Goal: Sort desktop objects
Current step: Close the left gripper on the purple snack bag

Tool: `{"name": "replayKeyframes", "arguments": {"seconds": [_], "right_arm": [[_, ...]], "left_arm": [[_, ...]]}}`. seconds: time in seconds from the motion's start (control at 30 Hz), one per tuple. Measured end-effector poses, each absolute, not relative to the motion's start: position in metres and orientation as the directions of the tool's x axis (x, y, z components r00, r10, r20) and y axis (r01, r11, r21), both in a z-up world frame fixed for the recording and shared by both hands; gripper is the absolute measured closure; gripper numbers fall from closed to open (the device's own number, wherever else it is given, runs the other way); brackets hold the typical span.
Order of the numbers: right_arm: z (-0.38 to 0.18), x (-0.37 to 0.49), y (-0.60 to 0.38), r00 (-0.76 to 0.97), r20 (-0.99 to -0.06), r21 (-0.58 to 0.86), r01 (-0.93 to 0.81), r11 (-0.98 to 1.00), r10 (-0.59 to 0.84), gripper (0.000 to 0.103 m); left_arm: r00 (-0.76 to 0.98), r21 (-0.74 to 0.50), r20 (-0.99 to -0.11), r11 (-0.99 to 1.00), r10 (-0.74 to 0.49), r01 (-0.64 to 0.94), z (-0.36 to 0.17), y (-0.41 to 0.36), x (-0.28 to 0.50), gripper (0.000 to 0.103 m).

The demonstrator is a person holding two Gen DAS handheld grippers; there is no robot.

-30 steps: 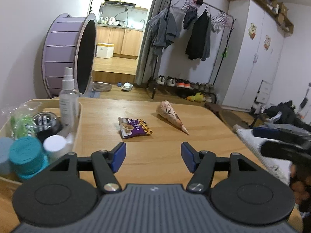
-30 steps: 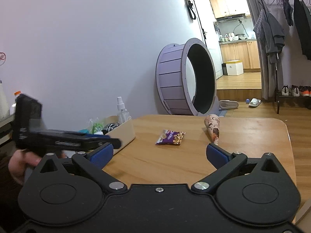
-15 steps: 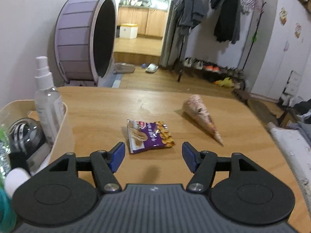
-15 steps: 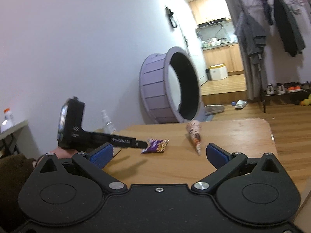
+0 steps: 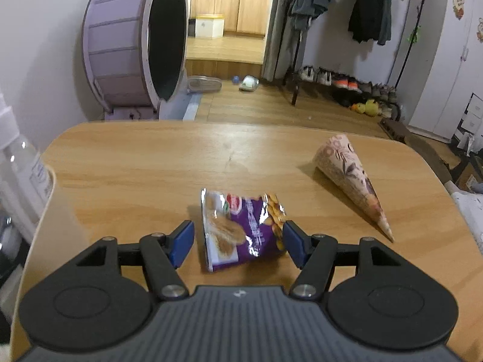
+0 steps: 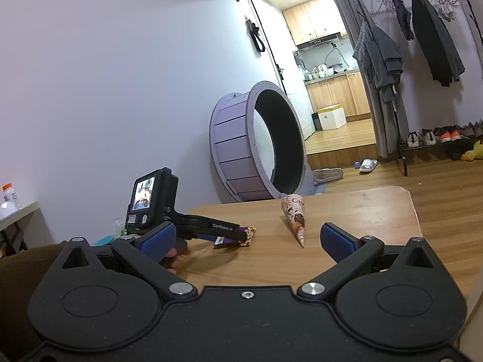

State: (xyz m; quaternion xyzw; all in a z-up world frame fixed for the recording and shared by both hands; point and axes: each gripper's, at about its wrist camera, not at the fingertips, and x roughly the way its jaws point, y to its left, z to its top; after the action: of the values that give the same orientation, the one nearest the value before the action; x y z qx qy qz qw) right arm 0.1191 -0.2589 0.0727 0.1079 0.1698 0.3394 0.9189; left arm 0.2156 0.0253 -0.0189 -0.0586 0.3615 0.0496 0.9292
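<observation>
A purple snack packet (image 5: 241, 229) lies flat on the wooden table (image 5: 151, 163). My left gripper (image 5: 238, 242) is open with one blue pad on each side of the packet, low over the table. A paper-wrapped cone (image 5: 350, 178) lies on its side to the right of the packet, tip toward me. In the right wrist view the left gripper (image 6: 238, 236) reaches the packet (image 6: 246, 236), and the cone (image 6: 294, 215) lies beyond. My right gripper (image 6: 247, 238) hangs open above the table's near side with nothing between its fingers.
A clear spray bottle (image 5: 18, 163) stands at the left edge, in a beige bin whose rim (image 5: 49, 181) shows. A purple wheel (image 5: 135, 42) stands on the floor behind the table. A clothes rack (image 5: 347, 6) and shoes are farther back.
My left gripper has moved forward and down across the table until its open fingers straddle the purple packet. The bin has slid out to the left edge. The right gripper has tilted up slightly.
</observation>
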Motion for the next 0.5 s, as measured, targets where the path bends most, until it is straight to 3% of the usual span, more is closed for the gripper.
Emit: {"name": "replayKeyframes", "arguments": {"seconds": [0.1,0.2,0.3,0.5], "right_arm": [[0.071,0.120,-0.259,0.710,-0.242,0.312,-0.589,0.746,0.661,0.000],[0.072,0.118,-0.262,0.712,-0.240,0.312,-0.587,0.747,0.660,0.000],[0.073,0.117,-0.264,0.712,-0.238,0.314,-0.587,0.746,0.660,0.000],[0.076,0.116,-0.264,0.714,-0.230,0.316,-0.588,0.745,0.661,0.000]], "left_arm": [[0.740,-0.048,-0.670,0.991,0.061,-0.126,-0.019,0.023,0.218,0.040],[0.761,-0.013,-0.648,0.997,0.045,-0.071,-0.022,0.016,0.212,0.048],[0.782,-0.038,-0.623,0.998,0.010,-0.044,-0.021,0.016,0.200,0.070],[0.815,-0.058,-0.579,0.998,-0.016,-0.022,-0.009,0.014,0.182,0.087]]}}
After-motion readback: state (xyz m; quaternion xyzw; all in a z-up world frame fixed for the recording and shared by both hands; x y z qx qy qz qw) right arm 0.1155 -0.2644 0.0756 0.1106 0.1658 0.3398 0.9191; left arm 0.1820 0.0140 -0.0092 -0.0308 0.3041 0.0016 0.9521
